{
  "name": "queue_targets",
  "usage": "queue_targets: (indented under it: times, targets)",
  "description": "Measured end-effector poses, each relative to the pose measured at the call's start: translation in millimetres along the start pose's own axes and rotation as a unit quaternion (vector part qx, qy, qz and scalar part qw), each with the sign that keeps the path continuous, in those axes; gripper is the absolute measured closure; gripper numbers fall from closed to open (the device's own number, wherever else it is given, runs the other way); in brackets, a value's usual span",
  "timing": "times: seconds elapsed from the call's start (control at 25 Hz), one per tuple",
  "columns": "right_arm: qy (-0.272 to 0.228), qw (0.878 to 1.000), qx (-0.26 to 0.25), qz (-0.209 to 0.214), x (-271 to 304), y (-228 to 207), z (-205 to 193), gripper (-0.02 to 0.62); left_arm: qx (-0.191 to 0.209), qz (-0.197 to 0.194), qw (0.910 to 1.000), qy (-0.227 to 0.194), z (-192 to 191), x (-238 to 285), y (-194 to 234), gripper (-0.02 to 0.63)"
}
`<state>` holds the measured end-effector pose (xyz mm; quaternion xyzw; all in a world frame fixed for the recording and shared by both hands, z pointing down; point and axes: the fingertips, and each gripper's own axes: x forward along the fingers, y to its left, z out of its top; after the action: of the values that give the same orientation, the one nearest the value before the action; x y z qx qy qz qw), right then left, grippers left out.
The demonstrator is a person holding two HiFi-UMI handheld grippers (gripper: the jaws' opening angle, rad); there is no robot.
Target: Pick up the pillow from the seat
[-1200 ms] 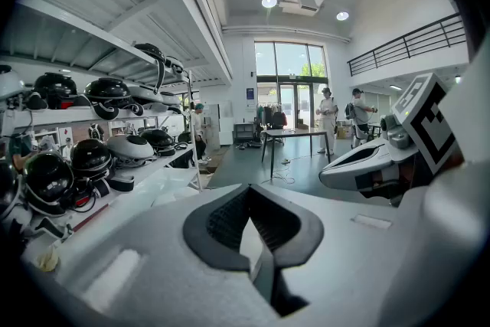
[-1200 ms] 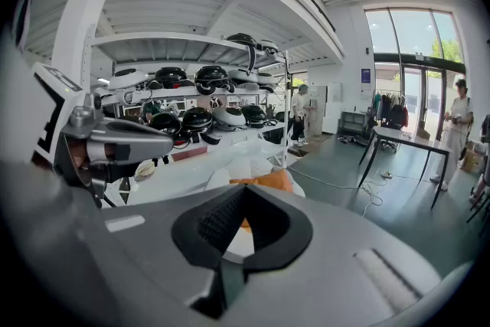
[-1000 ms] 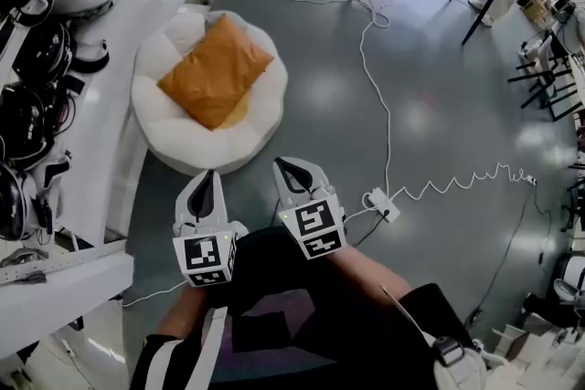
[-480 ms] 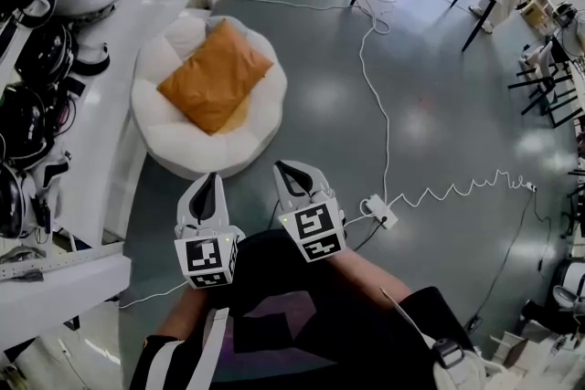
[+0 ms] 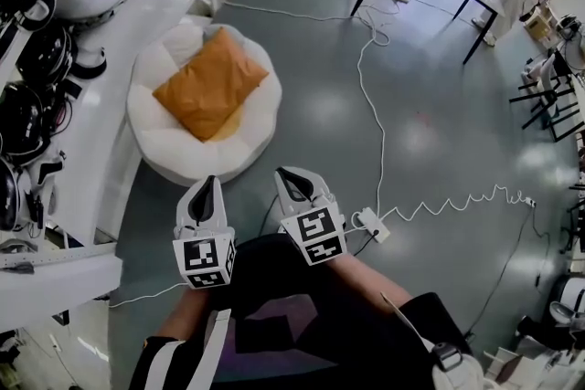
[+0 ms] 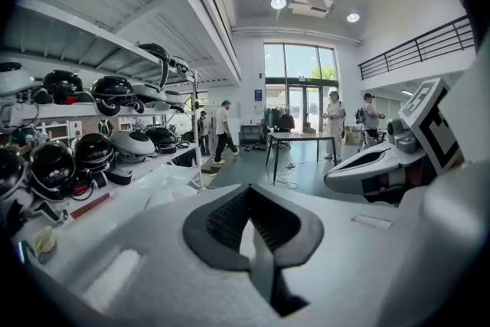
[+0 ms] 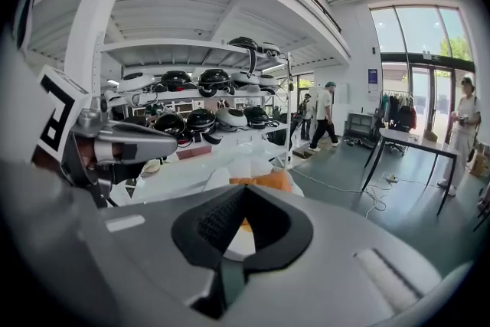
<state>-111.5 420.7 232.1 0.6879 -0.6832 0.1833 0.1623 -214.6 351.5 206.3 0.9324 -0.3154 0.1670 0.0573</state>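
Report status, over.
Jaws shut, empty: left gripper, right gripper, short of the seat. Orange pillow lies on seat, untouched. Nothing blocking.

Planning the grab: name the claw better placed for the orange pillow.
Probably left: the left claw sits nearer the orange square fabric pillow on the white round cushioned seat; the right claw is farther.

Workshop-like hall, shelves (image 6: 84, 109) of helmets (image 6: 115, 88), cables (image 5: 380, 132) across grey floor (image 5: 448, 132), tall windows (image 6: 295, 65)
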Motion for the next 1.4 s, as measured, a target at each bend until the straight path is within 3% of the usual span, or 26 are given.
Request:
queue_targets:
  times: [0.24, 0.48, 1.0, 1.4]
  targets:
    - [0.006, 1.0, 0.008, 0.01, -16.9, -27.6, -21.0, 0.592, 0.004, 0.001, 0.9999, 0.014, -6.2, 6.9, -39.2, 0.601]
    - [0.005, 1.0, 0.018, 0.019, -22.1, -42.4, -28.2, 0.592, 0.016, 0.009, 0.9995, 0.025, -5.4, 13.8, -51.7, 0.601]
    - [0.016, 1.0, 0.016, 0.001, 15.5, -74.1, -9.2, 0.592, 0.021, -0.051, 0.9982, 0.024, 7.7, 86.2, -52.8, 0.601]
    - [0.045, 0.999, 0.022, 0.003, 99.2, -99.4, 18.3, 0.592, 0.002, -0.052, 0.9978, 0.041, 15.7, 160.8, 2.2, 0.601]
